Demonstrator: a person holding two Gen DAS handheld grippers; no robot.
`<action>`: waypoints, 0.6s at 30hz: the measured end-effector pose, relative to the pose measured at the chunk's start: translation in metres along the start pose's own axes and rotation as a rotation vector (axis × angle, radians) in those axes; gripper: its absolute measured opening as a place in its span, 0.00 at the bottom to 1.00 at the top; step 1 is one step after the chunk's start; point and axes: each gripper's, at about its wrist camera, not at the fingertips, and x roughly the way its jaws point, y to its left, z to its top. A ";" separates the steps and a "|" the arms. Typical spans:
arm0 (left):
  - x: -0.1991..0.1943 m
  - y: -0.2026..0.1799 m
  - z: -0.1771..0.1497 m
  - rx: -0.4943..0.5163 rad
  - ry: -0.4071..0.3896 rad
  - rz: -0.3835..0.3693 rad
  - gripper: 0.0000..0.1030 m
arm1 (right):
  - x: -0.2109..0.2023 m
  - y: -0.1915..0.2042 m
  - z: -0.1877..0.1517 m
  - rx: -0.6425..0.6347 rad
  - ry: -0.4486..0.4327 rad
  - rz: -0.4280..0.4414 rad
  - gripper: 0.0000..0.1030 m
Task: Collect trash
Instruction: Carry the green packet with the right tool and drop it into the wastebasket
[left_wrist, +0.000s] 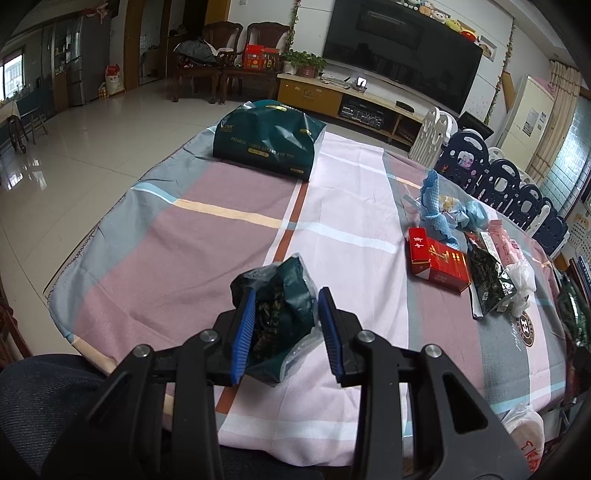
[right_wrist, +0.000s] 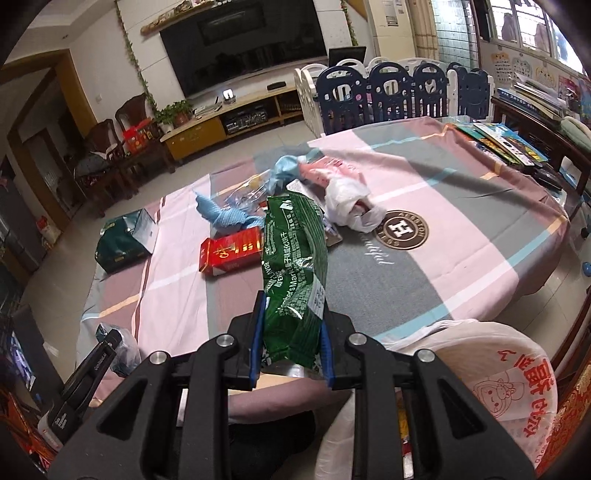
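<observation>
R gripper (right_wrist: 290, 341) clamps green wrapper (right_wrist: 295, 266); L gripper (left_wrist: 286, 332) around crumpled dark bag (left_wrist: 280, 306), grip prob. loose.

So the table (left_wrist: 184, 236) has a cloth over it, and a big gift bag (left_wrist: 269, 142) sits at the far end. Trash is piled toward the right side: a cigarette carton (left_wrist: 439, 264) lies nearest the middle, a knitted rag (left_wrist: 436, 210) behind it, a foil snack packet (left_wrist: 489, 282) to its right, with a crumpled plastic bag (left_wrist: 522, 275) touching that. A crumpled wrapper (left_wrist: 280, 317) sits near the front edge. A playpen fence (right_wrist: 399, 92) stands behind the table, books (right_wrist: 506, 142) on the far right corner, and a trash bag (right_wrist: 491, 376) hangs at the near edge.
</observation>
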 end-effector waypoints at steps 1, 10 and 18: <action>0.000 -0.001 0.000 0.004 0.001 0.003 0.34 | -0.003 -0.004 0.000 0.003 -0.004 -0.004 0.25; 0.001 -0.004 0.000 0.019 0.007 0.005 0.34 | -0.038 -0.060 -0.020 -0.003 0.004 -0.111 0.25; 0.001 -0.005 0.000 0.018 0.008 -0.004 0.34 | -0.034 -0.103 -0.072 0.010 0.135 -0.184 0.25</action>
